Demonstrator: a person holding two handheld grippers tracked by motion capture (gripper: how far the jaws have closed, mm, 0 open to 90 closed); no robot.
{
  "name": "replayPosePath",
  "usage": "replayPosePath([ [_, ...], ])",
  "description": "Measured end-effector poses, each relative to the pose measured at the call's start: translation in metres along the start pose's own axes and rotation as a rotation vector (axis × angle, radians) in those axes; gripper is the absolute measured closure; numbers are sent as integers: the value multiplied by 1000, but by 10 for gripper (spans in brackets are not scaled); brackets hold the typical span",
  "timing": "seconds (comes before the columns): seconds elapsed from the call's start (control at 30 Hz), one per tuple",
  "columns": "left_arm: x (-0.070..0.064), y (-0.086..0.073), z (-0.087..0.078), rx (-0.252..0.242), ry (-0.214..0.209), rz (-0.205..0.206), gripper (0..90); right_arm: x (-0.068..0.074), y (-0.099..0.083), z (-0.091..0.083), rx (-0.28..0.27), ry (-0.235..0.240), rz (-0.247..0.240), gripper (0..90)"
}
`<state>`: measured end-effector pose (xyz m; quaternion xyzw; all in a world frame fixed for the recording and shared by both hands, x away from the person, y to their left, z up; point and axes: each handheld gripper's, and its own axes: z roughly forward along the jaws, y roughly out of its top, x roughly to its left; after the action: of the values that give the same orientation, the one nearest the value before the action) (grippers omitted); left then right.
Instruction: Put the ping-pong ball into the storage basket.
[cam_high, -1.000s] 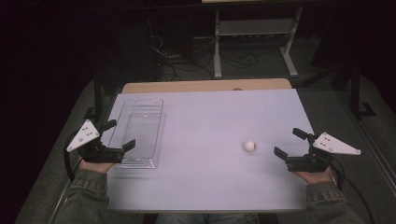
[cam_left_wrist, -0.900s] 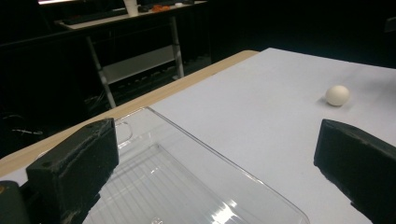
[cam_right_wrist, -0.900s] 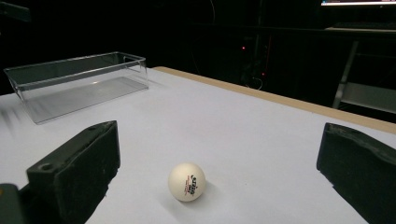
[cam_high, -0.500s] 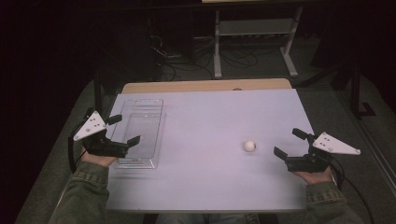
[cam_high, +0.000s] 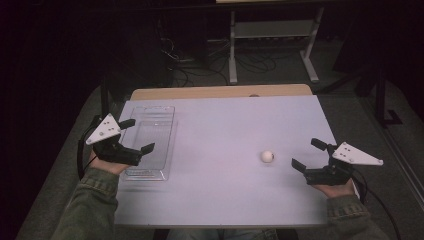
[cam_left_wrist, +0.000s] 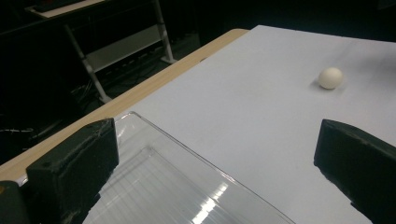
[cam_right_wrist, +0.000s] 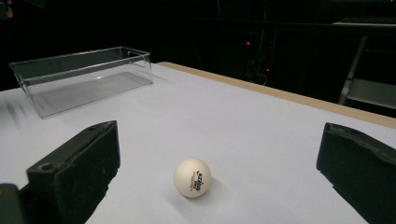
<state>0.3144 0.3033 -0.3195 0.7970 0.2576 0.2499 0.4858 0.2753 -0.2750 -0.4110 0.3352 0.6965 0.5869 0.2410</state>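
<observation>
I count one white ball (cam_high: 267, 156) on the table (cam_high: 220, 200), lying toward the right side, and one clear plastic tray (cam_high: 160, 117) at the left. Two grippers up. My right gripper (cam_high: 306, 156) sits just beside the ball, jaws spread wide, nothing held; in the right gripper view the ball rests between them, untouched. My left gripper (cam_high: 137, 136) hovers over the tray, jaws gaping too.
</observation>
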Motion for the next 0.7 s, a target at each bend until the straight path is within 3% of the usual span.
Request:
replayPosePath([
  [0.7, -1, 33, 16, 58, -61, 68, 0, 0, -1, 1, 13, 3, -7, 0],
])
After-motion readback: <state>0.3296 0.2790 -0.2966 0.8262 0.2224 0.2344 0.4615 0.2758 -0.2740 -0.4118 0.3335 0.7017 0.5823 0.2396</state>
